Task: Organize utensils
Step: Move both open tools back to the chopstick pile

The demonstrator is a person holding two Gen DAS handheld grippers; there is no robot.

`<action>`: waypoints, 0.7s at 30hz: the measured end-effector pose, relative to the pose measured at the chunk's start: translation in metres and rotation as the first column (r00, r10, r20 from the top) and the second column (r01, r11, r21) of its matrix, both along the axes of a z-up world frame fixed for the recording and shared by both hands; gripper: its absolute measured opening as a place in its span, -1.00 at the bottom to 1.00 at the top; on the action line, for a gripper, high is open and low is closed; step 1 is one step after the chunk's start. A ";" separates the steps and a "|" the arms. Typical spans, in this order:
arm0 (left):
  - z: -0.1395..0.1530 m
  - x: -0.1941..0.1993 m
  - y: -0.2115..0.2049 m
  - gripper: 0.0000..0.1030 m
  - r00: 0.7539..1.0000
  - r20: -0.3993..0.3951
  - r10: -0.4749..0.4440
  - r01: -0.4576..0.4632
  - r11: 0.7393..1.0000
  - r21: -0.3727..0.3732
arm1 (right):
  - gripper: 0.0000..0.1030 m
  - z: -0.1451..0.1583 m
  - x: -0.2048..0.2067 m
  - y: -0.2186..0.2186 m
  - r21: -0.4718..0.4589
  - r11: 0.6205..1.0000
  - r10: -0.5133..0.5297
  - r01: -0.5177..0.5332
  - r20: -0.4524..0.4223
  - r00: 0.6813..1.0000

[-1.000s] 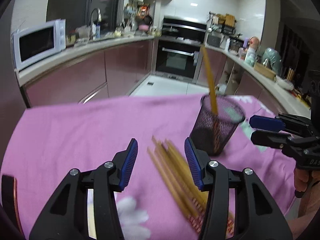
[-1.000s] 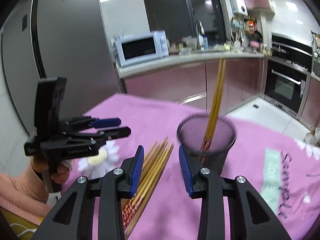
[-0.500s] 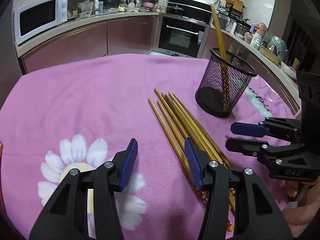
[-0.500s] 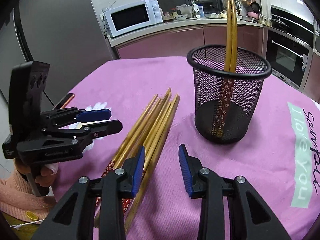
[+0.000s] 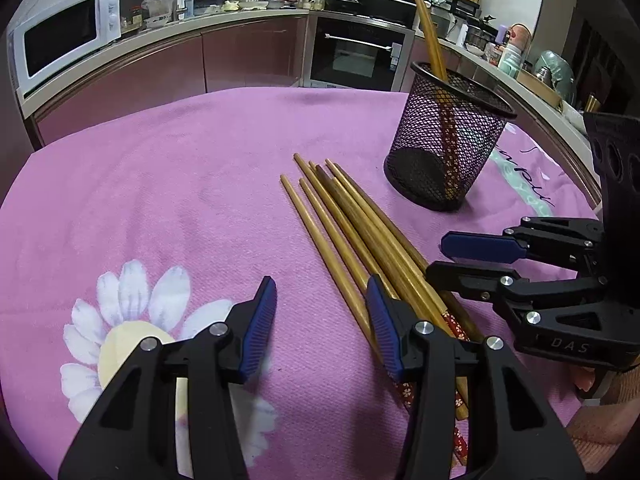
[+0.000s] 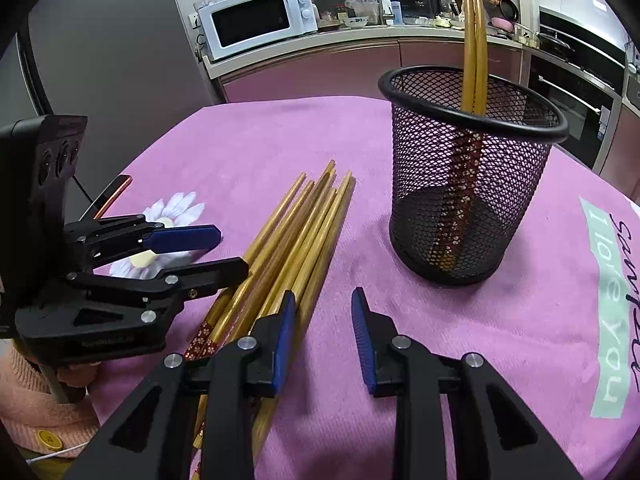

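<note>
Pink tablecloth (image 5: 168, 184) covers the table, kitchen counters behind. Loose wooden chopsticks (image 5: 352, 236) lie in a bundle near its front edge, beside the black mesh holder (image 6: 472, 184) where two already stand. They look light, stiff and smooth — I judge they may roll, so I would take one near its thick patterned end. My left gripper (image 5: 320, 320) and right gripper (image 6: 323, 330) point steeply down, jaws part-open and closing, both empty — one finger of each touching the bundle.

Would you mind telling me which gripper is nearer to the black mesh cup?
Right. The right gripper sits just before the mesh cup, beside the loose chopsticks; the left gripper is beyond that bundle.
</note>
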State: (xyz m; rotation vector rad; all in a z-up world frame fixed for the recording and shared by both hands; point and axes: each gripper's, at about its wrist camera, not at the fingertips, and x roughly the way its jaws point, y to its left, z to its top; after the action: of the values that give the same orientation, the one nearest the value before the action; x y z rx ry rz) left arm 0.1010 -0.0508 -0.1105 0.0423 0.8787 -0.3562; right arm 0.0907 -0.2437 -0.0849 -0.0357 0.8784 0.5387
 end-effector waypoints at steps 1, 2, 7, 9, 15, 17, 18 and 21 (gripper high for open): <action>0.000 0.000 0.000 -0.11 1.000 -0.001 -0.002 0.002 1.000 0.000 | -0.47 0.000 0.000 0.000 -0.001 1.000 0.000 0.000 0.000 1.000; 0.000 0.001 -0.001 -0.11 1.000 -0.003 -0.003 0.003 1.000 0.001 | -0.47 -0.001 0.000 0.000 -0.001 1.000 -0.001 0.001 -0.001 1.000; -0.002 0.003 0.001 -0.21 1.000 -0.011 -0.002 0.002 1.000 0.008 | -0.47 0.000 0.000 -0.002 -0.005 1.000 -0.002 0.002 -0.001 1.000; -0.002 0.004 0.002 -0.26 1.000 -0.015 -0.006 0.006 1.000 0.006 | -0.47 0.000 0.000 0.000 -0.007 1.000 -0.004 0.004 -0.001 1.000; -0.003 0.004 0.002 -0.34 1.000 -0.014 -0.020 0.020 0.999 0.031 | -0.47 0.000 0.001 0.004 -0.024 1.000 -0.008 0.008 0.002 1.000; -0.003 0.006 0.002 -0.34 1.000 -0.019 -0.017 0.017 0.999 0.028 | -0.47 0.001 0.003 0.007 -0.037 0.999 -0.013 0.013 0.007 1.000; -0.003 0.007 0.002 -0.34 1.000 -0.020 -0.015 0.015 0.999 0.029 | -0.48 0.001 0.004 0.008 -0.044 0.999 -0.015 0.016 0.010 1.000; -0.003 0.009 0.000 -0.34 1.000 -0.017 -0.014 0.014 0.999 0.036 | -0.55 -0.001 0.008 0.013 -0.060 0.998 -0.016 0.017 0.007 1.000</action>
State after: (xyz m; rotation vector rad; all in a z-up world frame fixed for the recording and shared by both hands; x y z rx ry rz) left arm 0.1098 -0.0508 -0.1138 0.0789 0.9020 -0.3544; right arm 0.0983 -0.2310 -0.0855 -0.0853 0.8877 0.4963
